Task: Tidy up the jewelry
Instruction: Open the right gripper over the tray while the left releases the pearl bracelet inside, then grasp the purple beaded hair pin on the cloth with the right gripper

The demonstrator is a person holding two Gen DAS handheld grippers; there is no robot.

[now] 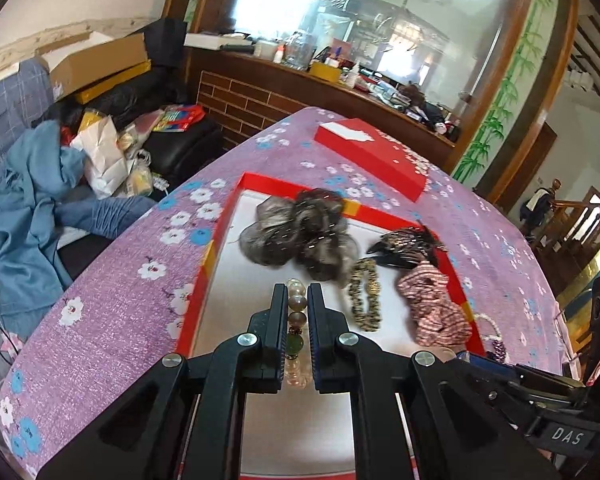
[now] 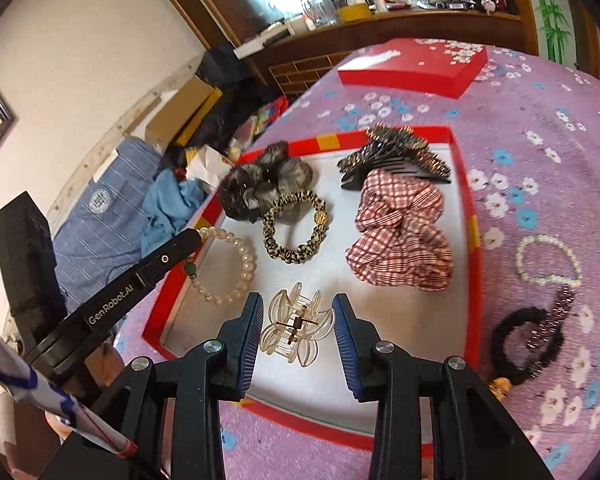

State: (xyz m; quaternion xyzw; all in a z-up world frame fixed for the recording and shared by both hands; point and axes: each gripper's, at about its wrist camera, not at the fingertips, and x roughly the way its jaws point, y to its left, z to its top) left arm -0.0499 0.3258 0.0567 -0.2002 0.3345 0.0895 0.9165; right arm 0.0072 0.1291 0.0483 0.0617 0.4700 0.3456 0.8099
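A red tray with a white floor (image 1: 236, 264) (image 2: 420, 380) holds a grey fur scrunchie (image 1: 296, 232) (image 2: 260, 184), a leopard hair tie (image 1: 364, 296) (image 2: 296, 228), a plaid scrunchie (image 1: 432, 308) (image 2: 400, 236) and a dark beaded comb (image 1: 408, 246) (image 2: 396, 152). My left gripper (image 1: 297, 292) (image 2: 198, 236) is shut on a pearl bead bracelet (image 1: 296, 312) (image 2: 236, 264) over the tray's left part. My right gripper (image 2: 298, 312) is open around a clear claw clip (image 2: 296, 328) that lies in the tray.
On the purple flowered cloth (image 2: 540, 120) right of the tray lie a white bead bracelet (image 2: 548, 256) and a black beaded hair tie (image 2: 532, 336). The red lid (image 1: 372, 156) (image 2: 416, 66) lies beyond the tray. Clutter and a sofa stand off the table's left edge.
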